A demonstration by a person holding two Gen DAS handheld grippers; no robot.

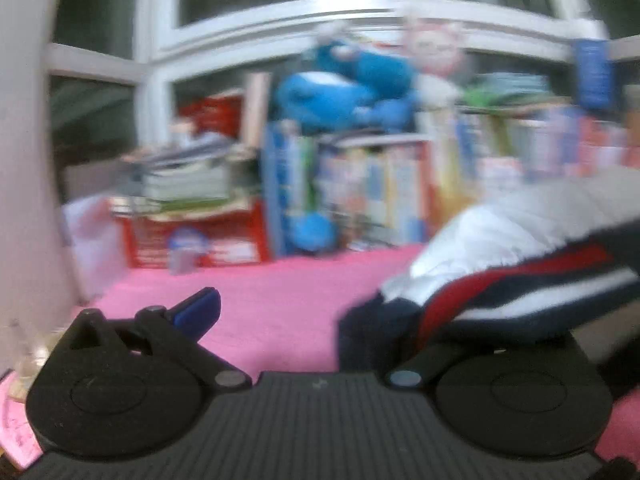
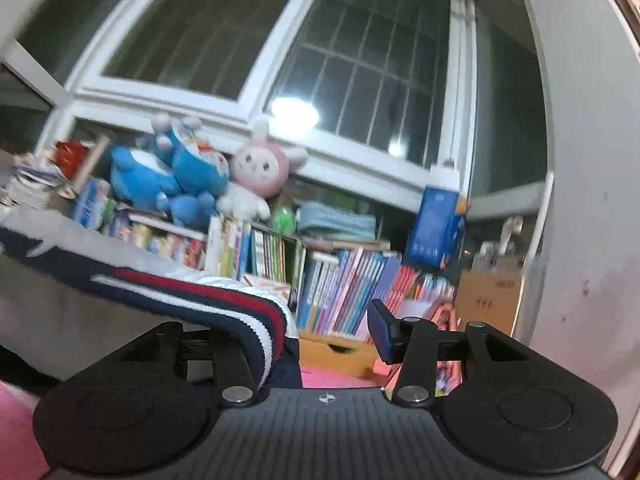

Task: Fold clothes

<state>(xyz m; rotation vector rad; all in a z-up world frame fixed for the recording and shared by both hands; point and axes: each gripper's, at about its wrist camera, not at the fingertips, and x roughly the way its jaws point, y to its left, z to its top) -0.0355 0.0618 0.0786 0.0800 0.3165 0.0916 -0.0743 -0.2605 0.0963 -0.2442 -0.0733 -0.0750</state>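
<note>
Garment held aloft between two hand-held grippers, seen from each wrist in turn.

Left wrist view: the left hand-held gripper (image 1: 320, 312) shows one blue finger (image 1: 198, 312) standing free at left. Its partner is buried under the jacket hem (image 1: 500, 296), a navy knit band with red and white stripes, so the jaws stand apart, and whether the covered finger presses the cloth cannot be told. The white quilted jacket (image 1: 480, 232) lies to this gripper's right, above the pink bed cover (image 1: 280, 292), and runs off toward the right edge. Blurred books (image 1: 380, 188) and a blue plush toy (image 1: 340, 88) stand behind.

Right wrist view: the right hand-held gripper (image 2: 332, 336) mirrors this. Its dark finger (image 2: 382, 334) stands free at right, and the striped hem (image 2: 240, 312) drapes over the left finger, hiding it. The jaws are partly apart; no grip is visible. The jacket runs leftward, its long axis roughly level, between the two hands. A pink rabbit plush (image 2: 260, 164) sits before the barred window (image 2: 360, 60).

Judgement: each gripper is at one end of the hem, neither plainly nearer, so the coming fold likely turns on carrying both ends together.
</note>
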